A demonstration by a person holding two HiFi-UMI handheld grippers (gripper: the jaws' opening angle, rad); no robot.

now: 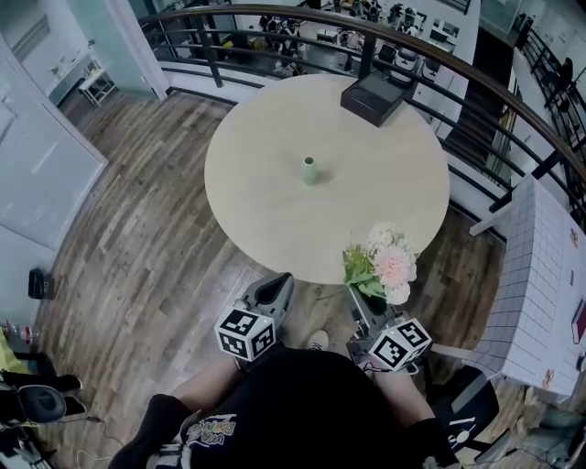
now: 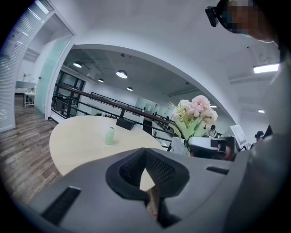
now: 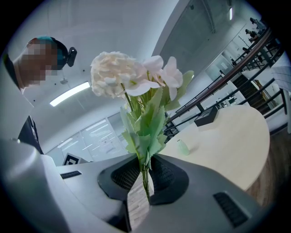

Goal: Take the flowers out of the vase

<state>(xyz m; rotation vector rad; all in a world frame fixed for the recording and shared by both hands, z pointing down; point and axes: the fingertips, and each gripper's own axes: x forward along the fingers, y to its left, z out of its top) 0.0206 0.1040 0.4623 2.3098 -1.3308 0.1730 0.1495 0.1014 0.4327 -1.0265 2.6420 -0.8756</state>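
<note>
Nearest the camera is the person's black top [image 1: 302,403], and in front of it both tongs are held side by side, each with a marker cube [image 1: 244,333] on its back. The left tongs [image 2: 146,170] are shut tight, the dark pads pressed together with nothing between them. They point out over the wooden floor [image 1: 137,238], just short of the near edge of the bench [image 1: 265,197].

The right tongs [image 3: 144,179] are narrowed onto the thin green stems of the flowers [image 3: 132,79]. The stems run straight up from between the pads, and a pale paper tag hangs beside them. The bunch stands upright above these tongs, with jagged green leaves low down and pale pink and cream blooms on top. In the head view the blooms overlap the near right rim of the bench.

The flowers are clear of the vase [image 1: 309,170] and well apart from it. The small pale green vase stands upright by itself near the middle of the round, light bench top. At the far rim sits a black box [image 1: 375,96]. Behind it a dark curved railing [image 1: 275,14] runs round the bench
</note>
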